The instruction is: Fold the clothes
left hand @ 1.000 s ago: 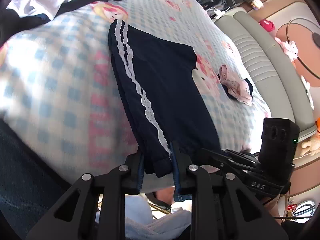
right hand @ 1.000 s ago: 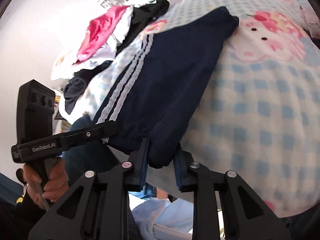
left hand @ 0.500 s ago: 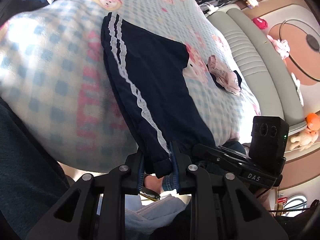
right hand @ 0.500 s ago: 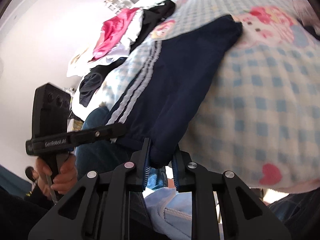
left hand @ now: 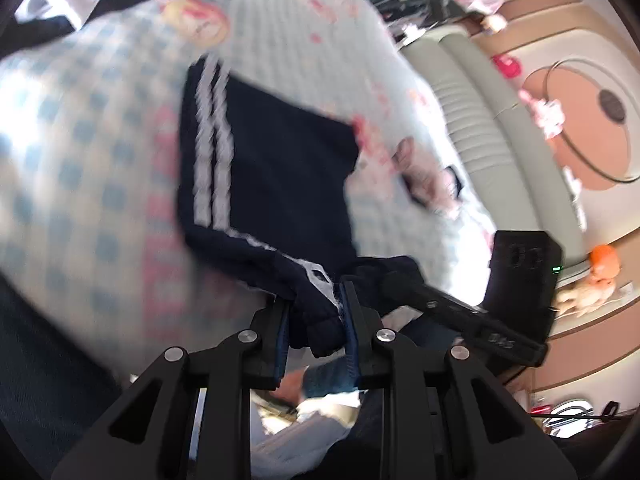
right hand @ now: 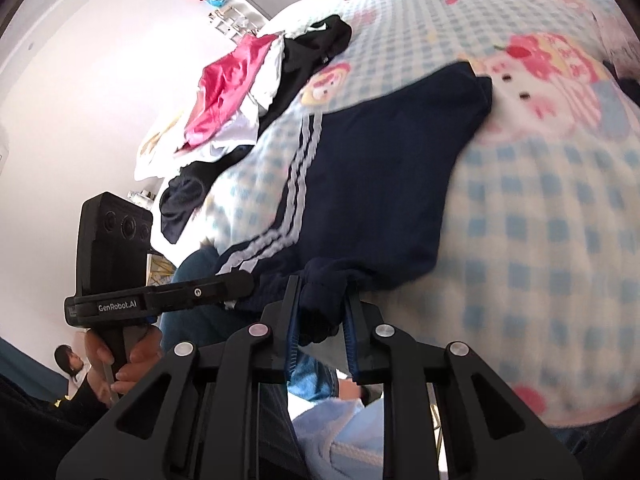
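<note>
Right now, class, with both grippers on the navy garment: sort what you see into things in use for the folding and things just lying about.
In use:
- navy striped trousers
- left gripper, shut on their near edge
- right gripper, likewise
- checked blanket underneath

Lying about:
- heap of pink, white and black clothes
- small pink garment
- orange toy

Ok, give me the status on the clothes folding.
Done: a small folded pink-and-dark piece lies apart on the checked blanket. In hand: the left gripper and right gripper each pinch the near hem of the navy striped garment, starting its fold. Left: the heap of pink, white and black clothes.
</note>
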